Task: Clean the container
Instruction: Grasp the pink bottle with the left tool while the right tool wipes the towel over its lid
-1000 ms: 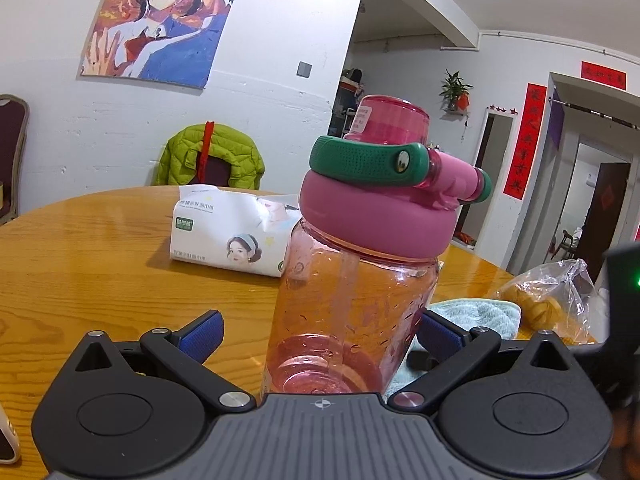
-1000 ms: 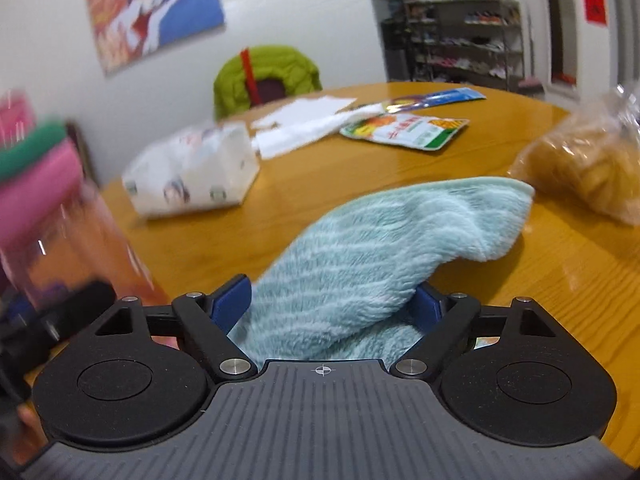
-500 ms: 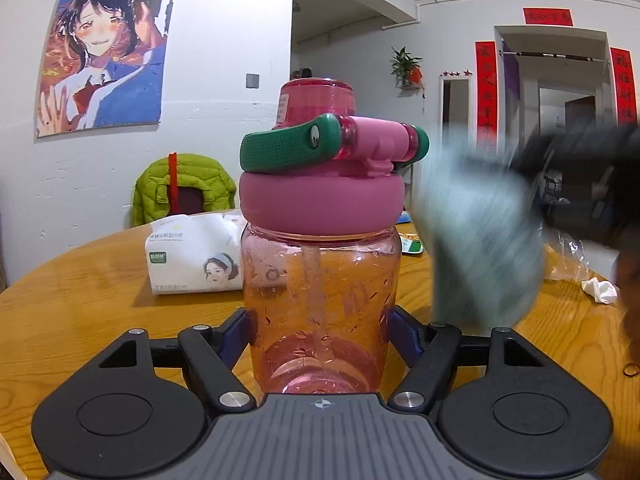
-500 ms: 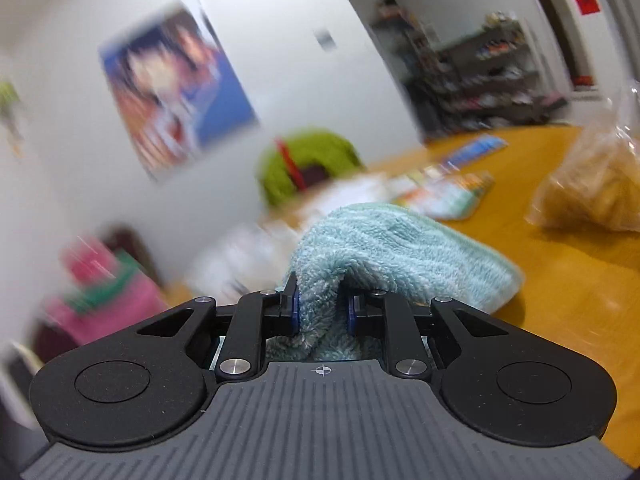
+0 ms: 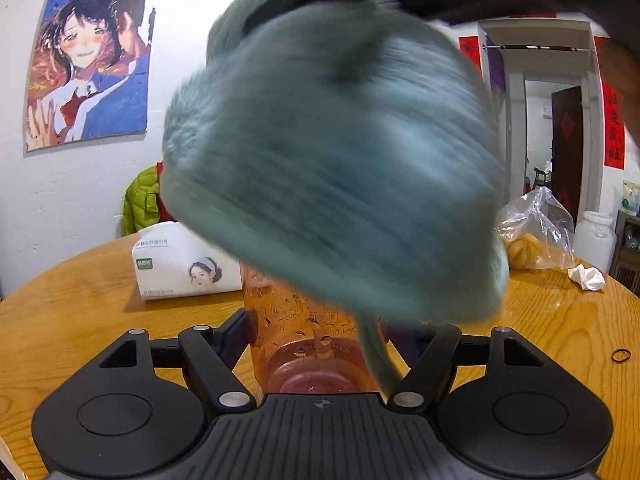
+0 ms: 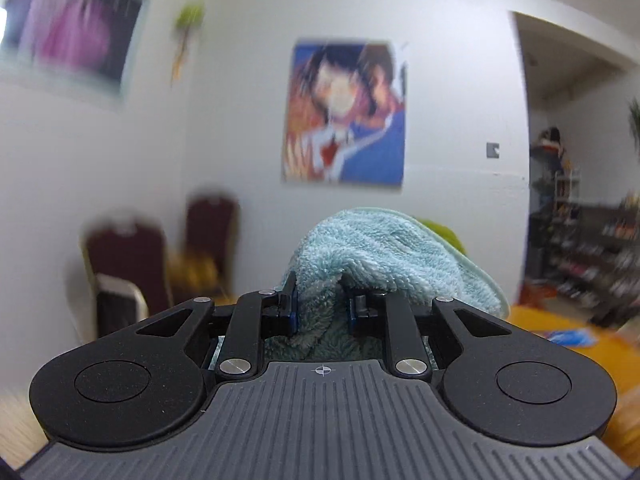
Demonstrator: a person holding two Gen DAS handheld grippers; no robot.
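Since the earlier frames, both tools had closed: the left tool (image 5: 316, 344), which stood wide around the bottle (image 5: 304, 332), now pressed its fingers (image 5: 236, 340) against the bottle's two sides, and the right tool (image 6: 320, 304) had pinched the towel (image 6: 384, 256) and carried it off the surface (image 5: 80, 320) to above the bottle. No further closing showed between the half-second frame and now.

From the left wrist view, the pink see-through bottle stood upright between the left tool's fingers, directly in front of the tool. Only its lower part could be seen, because the blue-green towel (image 5: 332, 176) hung blurred in front of and above it and hid the lid. Whether the towel touched the lid I could not tell. One strip of the towel hung down along the right side of the bottle. The right tool's dark body was seen at the top edge of this view, above the towel.

From the right wrist view, the towel was bunched between the two blue pads (image 6: 292, 312), which squeezed it tightly.

Behind the bottle to the left lay a tissue pack (image 5: 184, 264). To the right of the left tool lay a plastic bag (image 5: 536, 232), a crumpled tissue (image 5: 586, 277) and a rubber band (image 5: 621, 355).
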